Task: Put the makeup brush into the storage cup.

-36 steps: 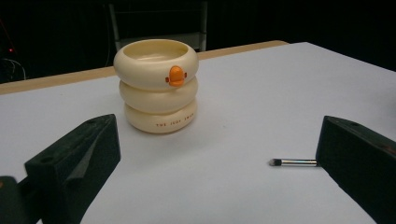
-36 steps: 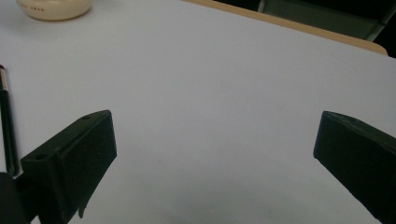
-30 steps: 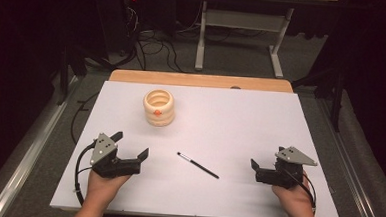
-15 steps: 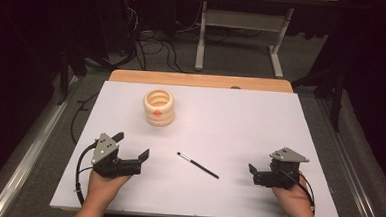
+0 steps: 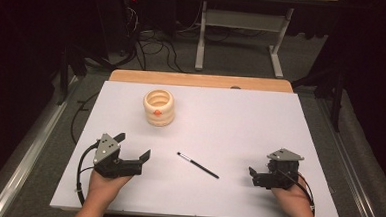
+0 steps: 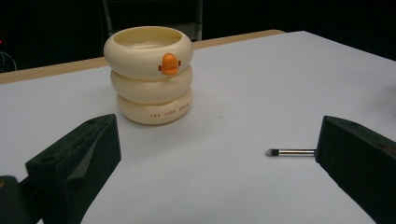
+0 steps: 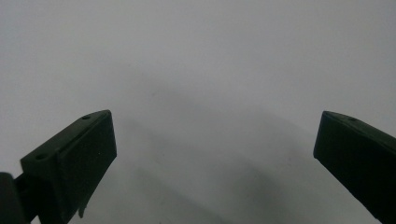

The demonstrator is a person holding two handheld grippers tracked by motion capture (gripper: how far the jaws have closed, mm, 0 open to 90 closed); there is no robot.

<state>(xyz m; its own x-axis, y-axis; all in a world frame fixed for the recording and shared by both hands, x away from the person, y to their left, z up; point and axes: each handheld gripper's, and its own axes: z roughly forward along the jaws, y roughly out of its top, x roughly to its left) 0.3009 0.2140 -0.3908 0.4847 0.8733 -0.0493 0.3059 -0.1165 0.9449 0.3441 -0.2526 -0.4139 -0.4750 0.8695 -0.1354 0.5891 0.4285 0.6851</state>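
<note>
A cream cup (image 5: pixel 158 107) shaped like stacked rings, with an orange duck mark, stands upright on the white table (image 5: pixel 240 121) at the back left. A thin black pen (image 5: pixel 198 165) lies flat near the table's middle front. My left gripper (image 5: pixel 133 146) rests at the front left, open and holding nothing. Along its jaws the cup (image 6: pixel 149 74) stands ahead and the pen's tip (image 6: pixel 290 152) pokes out beside the right jaw; the gripper (image 6: pixel 215 154) is apart from both. My right gripper (image 5: pixel 254 176) sits at the front right, open (image 7: pixel 215 154), tilted down close over bare table (image 7: pixel 210 70).
A wooden strip (image 5: pixel 197 80) runs along the table's far edge. Beyond it a metal desk frame (image 5: pixel 238 21) stands on the floor with loose cables (image 5: pixel 152 44). A cable (image 5: pixel 80 175) loops off the left gripper at the table's front left corner.
The right gripper has tipped its jaws down toward the table and sunk a little. The left gripper, cup and pen have stayed put.
</note>
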